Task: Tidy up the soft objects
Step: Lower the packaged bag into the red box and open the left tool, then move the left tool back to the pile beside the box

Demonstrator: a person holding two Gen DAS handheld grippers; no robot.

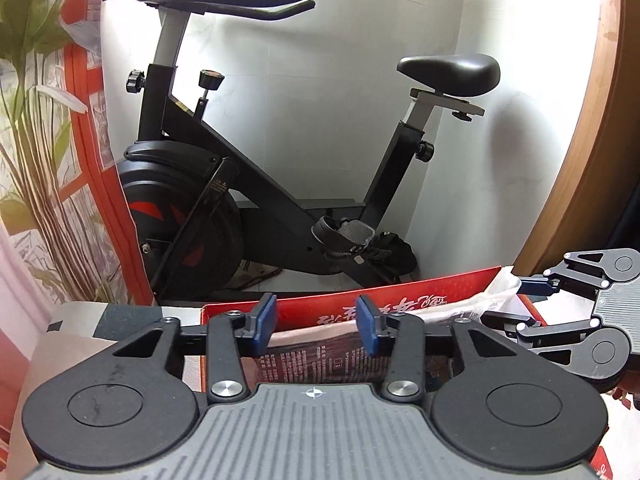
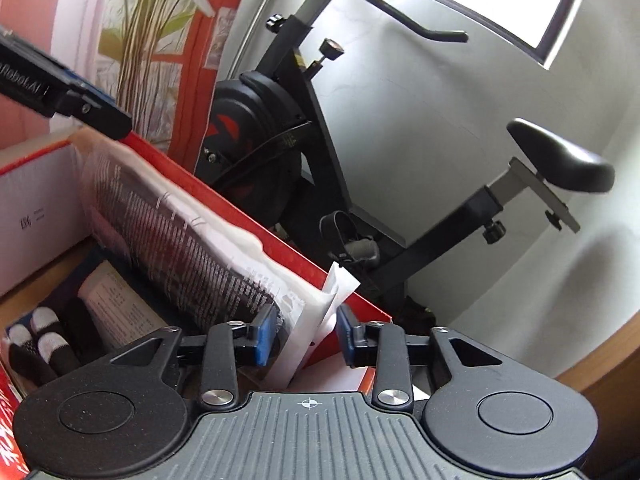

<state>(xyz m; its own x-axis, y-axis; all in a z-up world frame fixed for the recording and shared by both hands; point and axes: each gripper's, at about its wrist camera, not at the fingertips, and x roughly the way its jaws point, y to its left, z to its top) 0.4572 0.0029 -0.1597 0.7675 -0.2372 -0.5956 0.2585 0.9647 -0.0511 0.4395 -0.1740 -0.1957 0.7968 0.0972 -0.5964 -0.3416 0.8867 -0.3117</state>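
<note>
Right wrist view: behind an exercise bike point(image 2: 304, 152), a red box point(image 2: 224, 200) holds a plastic-wrapped soft package point(image 2: 180, 240) leaning on its far wall. Right gripper point(image 2: 304, 338) stands part-spread around the package's white edge, pads apart from it; left gripper point(image 1: 316, 322) gapes half wide, empty, above the box.

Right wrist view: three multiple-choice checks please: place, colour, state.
1. The clear plastic-wrapped printed packet is: A in the red cardboard box; B on the bike saddle; C on the bike pedal.
2. The right hand-held gripper has pads coloured: A green; B blue; C yellow.
3. Its jaws are: A shut empty; B out of view; C open, packet edge between.
Answers: A, it leans on the box's far wall; B, both pads show blue; C, a gap remains beside the packet's white edge.
</note>
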